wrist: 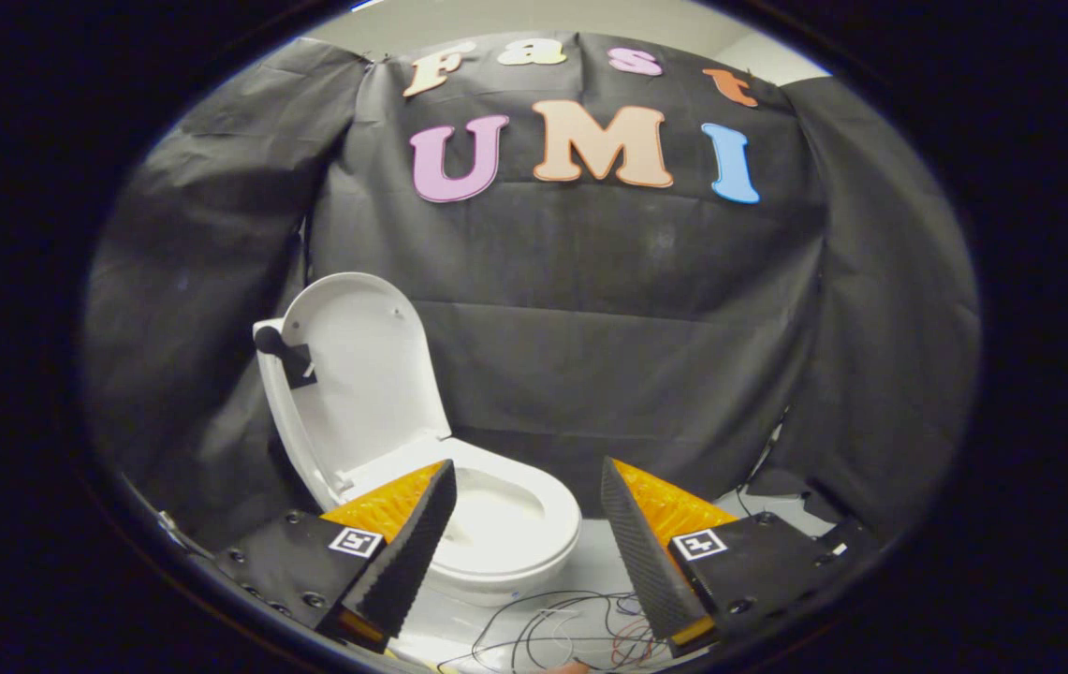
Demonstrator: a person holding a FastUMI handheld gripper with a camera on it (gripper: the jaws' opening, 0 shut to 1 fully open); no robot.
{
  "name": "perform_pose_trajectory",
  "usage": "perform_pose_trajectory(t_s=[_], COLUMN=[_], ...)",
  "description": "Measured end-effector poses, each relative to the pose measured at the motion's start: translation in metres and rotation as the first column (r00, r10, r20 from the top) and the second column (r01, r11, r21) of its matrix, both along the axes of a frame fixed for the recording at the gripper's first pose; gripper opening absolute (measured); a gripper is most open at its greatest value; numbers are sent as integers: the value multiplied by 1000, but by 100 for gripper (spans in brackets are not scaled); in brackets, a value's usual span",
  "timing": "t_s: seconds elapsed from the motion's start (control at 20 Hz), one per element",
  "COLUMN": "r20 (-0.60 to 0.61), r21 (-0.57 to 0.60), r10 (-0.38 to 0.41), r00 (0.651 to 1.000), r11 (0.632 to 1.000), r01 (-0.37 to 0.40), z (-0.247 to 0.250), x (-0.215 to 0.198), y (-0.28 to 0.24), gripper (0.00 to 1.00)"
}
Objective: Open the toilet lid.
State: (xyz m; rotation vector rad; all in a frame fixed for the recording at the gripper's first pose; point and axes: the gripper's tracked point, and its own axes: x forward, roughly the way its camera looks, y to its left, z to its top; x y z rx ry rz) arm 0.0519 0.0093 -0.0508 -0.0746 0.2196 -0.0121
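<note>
The tongs [526, 487] are held spread wide, with nothing gripped between the fingers. The toilet [505, 529] is seen just ahead of them, standing on the pale floor [594, 562] against the black cloth wall. The toilet lid [360, 374] is raised upright, and a dark knob [283, 354] is fixed at its outer edge. Loose wires [571, 627] are strewn on the floor between the fingers.

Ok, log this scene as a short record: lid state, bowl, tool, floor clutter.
lid: raised, standing upright behind the bowl
handle: dark knob fixed on the lid's outer edge
bowl: uncovered, just beyond the fingers
tool: fingers spread apart, holding nothing, clear of the lid
wires: loose tangle on the floor in front of the bowl
task state: lid appears already open
</note>
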Motion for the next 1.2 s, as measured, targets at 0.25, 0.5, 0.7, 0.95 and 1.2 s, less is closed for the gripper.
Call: perform_pose_trajectory(t_s=[0.25, 0.5, 0.7, 0.95, 1.2], r20=[62, 154, 229, 219, 217], r21=[41, 32, 22, 23, 23], r10=[-4, 5, 8, 8, 6], r00=[998, 988, 973, 976, 976], r11=[999, 999, 1000, 1000, 1000], r01=[1, -10, -14, -13, -12], z=[19, 37, 51, 49, 47], x=[-19, -33, -42, -41, -43], y=[-5, -3, -1, 0, 1], gripper=[97, 98, 98, 99, 98])
